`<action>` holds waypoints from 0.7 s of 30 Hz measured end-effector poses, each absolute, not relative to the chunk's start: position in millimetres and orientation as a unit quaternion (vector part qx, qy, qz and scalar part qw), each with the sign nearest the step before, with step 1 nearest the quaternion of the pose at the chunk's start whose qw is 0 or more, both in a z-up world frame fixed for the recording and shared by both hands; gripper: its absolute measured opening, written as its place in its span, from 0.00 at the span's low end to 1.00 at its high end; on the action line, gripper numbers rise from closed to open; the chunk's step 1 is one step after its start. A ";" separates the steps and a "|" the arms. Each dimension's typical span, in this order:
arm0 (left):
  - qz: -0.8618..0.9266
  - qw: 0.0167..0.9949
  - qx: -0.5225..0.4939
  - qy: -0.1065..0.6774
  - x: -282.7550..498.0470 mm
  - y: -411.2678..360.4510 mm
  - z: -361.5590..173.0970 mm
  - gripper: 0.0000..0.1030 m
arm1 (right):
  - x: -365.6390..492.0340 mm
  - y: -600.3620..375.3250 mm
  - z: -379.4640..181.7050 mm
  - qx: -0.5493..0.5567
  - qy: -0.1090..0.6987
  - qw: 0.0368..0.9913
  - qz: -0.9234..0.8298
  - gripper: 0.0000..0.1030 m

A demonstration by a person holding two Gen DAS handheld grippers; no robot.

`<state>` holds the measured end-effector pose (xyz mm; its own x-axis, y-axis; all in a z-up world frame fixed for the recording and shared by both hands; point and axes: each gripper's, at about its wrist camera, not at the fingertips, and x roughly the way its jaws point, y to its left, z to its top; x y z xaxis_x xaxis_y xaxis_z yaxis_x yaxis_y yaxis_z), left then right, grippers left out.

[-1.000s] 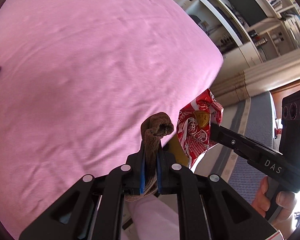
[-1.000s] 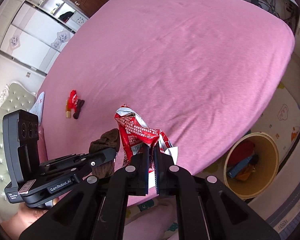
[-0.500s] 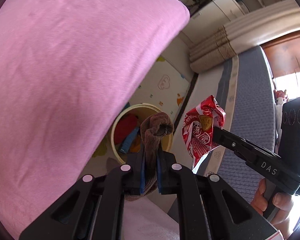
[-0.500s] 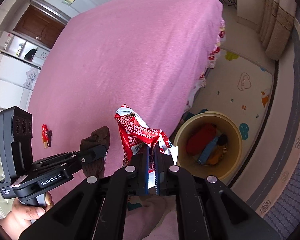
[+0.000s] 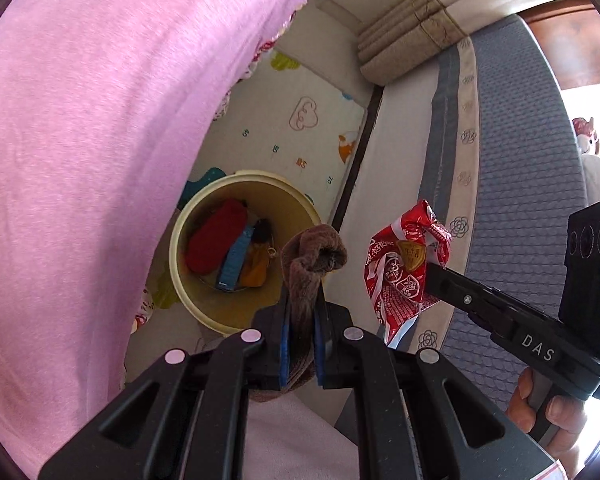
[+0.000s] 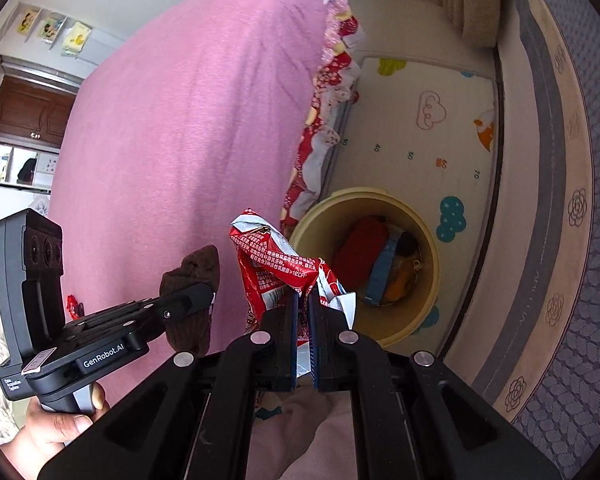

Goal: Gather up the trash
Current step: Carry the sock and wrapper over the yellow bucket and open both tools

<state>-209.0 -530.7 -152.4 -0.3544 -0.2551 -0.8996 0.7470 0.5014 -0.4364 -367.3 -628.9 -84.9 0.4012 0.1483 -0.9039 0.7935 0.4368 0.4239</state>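
Pink bedspread [image 5: 100, 140] fills the left side; beside it on the floor stands the yellow bin [image 5: 180, 240], already part-filled. Left gripper [image 5: 300, 320] is clamped on a brown sock [image 5: 312, 252]; right gripper [image 6: 304, 316] is clamped on a red wrapper [image 6: 276, 264]. Neither item is dropped yet, and small red litter [image 6: 74, 306] remains on the bed.

Left matte black plastic claw [image 5: 300, 320]: blue-lined fingers, round silver screws, white "GenRobot.AI" lettering on its side. Right matte black plastic claw [image 6: 303, 322]: same build, marked "DAS". Bare-skinned hands grip both handles.
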 end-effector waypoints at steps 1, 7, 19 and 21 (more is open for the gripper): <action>-0.465 0.536 0.185 0.680 -211.5 -533.5 -158.5 0.09 | -370.1 -630.5 -91.3 0.483 0.494 0.683 -0.237 0.05; -0.450 0.528 0.203 0.691 -220.2 -544.6 -194.0 0.09 | -375.9 -638.1 -123.6 0.514 0.496 0.659 -0.237 0.05; -0.449 0.514 0.214 0.699 -227.2 -564.9 -214.5 0.09 | -375.4 -648.1 -143.2 0.510 0.509 0.651 -0.238 0.05; -0.449 0.512 0.216 0.700 -227.6 -566.1 -215.9 0.09 | -376.1 -649.2 -143.6 0.509 0.509 0.651 -0.239 0.05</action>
<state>-227.6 -566.1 -215.9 -0.3818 -0.1576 -0.9107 0.7618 0.5042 -0.4067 -376.1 -649.2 -143.6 0.3674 0.2074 -0.9066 0.8298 0.3671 0.4203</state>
